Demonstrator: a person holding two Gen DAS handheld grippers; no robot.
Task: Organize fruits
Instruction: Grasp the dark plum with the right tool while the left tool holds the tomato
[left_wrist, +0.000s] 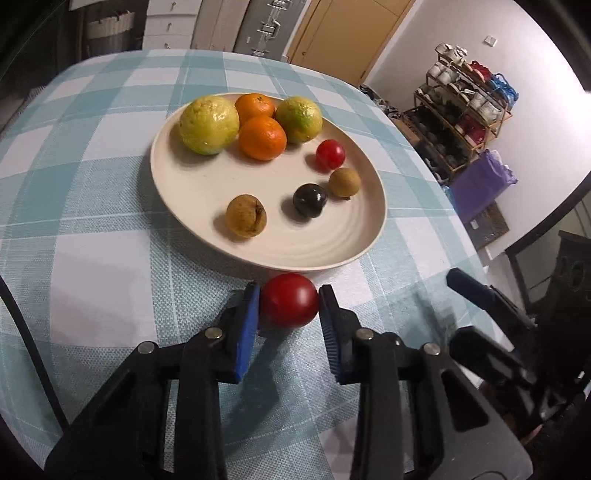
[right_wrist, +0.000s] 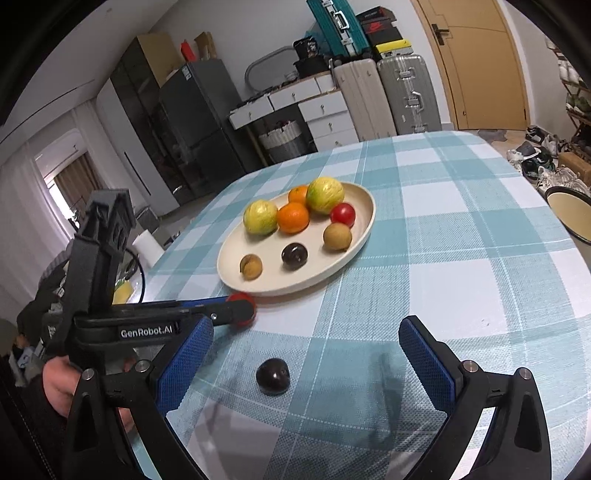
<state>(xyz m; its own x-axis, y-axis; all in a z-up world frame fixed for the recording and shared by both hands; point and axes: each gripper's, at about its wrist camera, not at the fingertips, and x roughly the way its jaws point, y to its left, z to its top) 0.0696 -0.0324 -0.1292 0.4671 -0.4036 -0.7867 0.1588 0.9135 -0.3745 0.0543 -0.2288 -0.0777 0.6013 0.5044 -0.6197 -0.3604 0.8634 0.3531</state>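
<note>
Nearest the left wrist camera, the left gripper (left_wrist: 289, 301) has its two black arms drawn in so the ribbed blue pads (left_wrist: 246, 328) pinch a smooth, round red tomato (left_wrist: 289, 300) from both sides; the tomato sits on the checked tablecloth (left_wrist: 110, 266) just short of the near rim of the plate (left_wrist: 192, 192). In the right wrist view, the right gripper (right_wrist: 306, 363) hangs with its blue-padded jaws spread wide, and a glossy, near-black round fruit (right_wrist: 272, 376) lies loose on the cloth between and a little ahead of them, untouched. The step in hand appears to be gathering the stray fruit onto the plate: the tomato is gripped but not yet lifted, so the next move likely calls for raising it clear of the rim and setting it down in a bare patch, gently, since a tomato bruises under a hard squeeze. Further back, the shallow cream plate with faint concentric ridges holds two dull brown, rough-skinned small fruits (left_wrist: 246, 216), a shiny dark one (left_wrist: 310, 200), and a small red tomato (left_wrist: 330, 155). At the far side sit two dimpled oranges (left_wrist: 262, 137) flanked by two larger yellow-green citrus fruits (left_wrist: 208, 124).
</note>
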